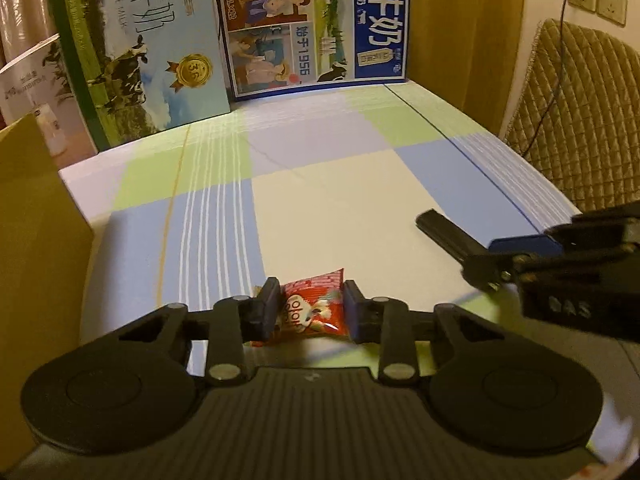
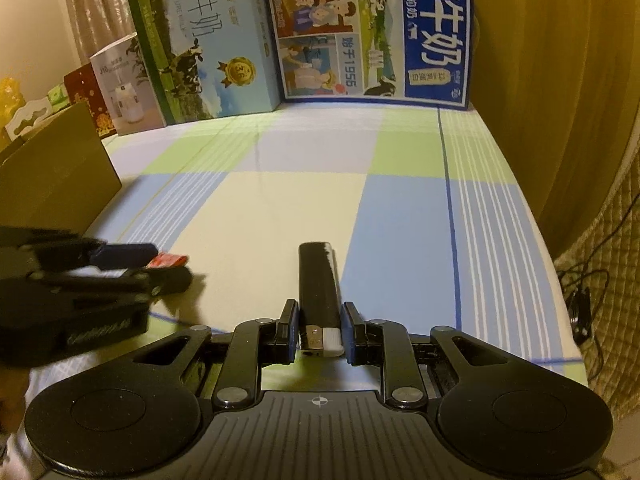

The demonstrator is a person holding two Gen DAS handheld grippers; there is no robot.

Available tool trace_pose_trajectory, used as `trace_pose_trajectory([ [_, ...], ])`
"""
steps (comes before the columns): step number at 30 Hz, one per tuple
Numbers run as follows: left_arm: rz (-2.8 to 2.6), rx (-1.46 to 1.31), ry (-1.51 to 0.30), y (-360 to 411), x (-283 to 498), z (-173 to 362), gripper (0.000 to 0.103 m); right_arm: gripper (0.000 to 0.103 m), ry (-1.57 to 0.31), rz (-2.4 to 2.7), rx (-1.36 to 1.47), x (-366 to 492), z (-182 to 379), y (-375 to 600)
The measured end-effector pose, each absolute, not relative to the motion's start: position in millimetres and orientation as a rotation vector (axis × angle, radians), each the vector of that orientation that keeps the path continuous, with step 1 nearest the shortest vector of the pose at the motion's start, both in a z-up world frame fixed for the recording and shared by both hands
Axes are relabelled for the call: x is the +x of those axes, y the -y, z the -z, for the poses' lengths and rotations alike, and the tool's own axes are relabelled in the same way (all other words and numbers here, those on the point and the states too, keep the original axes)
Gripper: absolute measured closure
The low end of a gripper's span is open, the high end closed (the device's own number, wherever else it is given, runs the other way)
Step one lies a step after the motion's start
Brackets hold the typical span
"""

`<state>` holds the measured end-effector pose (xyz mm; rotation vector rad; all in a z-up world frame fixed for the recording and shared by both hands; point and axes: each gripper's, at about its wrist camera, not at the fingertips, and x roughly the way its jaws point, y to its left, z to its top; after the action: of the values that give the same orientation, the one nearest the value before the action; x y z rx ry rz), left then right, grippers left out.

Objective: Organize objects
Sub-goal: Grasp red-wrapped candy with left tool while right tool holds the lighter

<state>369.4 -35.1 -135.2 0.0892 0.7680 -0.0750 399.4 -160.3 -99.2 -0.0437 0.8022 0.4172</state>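
While the left tool (image 1: pixel 310 308) sits clamped on a red snack packet (image 1: pixel 314 310) low over the checked counter (image 1: pixel 340 200), the right tool (image 2: pixel 320 332) pinches the white end of a black lighter (image 2: pixel 319 280), whose body points toward the milk cartons (image 2: pixel 372 32) at the back.

We look forward from each wrist, low and close over the checked worktop (image 1: pixel 328 200), toward the milk cartons (image 2: pixel 372 32) at its far end. Our left view sits left of the right one. Both share the cartons, the worktop's middle, and each catches the other gripper at its edge.
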Motion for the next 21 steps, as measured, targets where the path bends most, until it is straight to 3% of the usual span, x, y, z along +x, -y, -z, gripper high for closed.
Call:
trace_pose_trajectory([
  [11, 0.161, 0.172, -0.761, 45, 264, 134, 0.078, 0.084, -0.876, -0.427, -0.066, 348, 86, 154],
  [13, 0.181, 0.18, -0.76, 44, 244, 134, 0.075, 0.084, -0.884, -0.431, -0.07, 337, 82, 151],
  [15, 0.2, 0.179, -0.759, 42, 226, 133, 0.061, 0.084, -0.888, -0.439, -0.08, 327, 79, 148],
  [18, 0.186, 0.111, -0.786, 35, 210, 129, 0.051, 0.084, -0.893, -0.442, -0.1, 315, 75, 145],
  [21, 0.142, 0.011, -0.82, 26, 202, 127, 0.051, 0.084, -0.904, -0.423, -0.092, 310, 74, 145],
])
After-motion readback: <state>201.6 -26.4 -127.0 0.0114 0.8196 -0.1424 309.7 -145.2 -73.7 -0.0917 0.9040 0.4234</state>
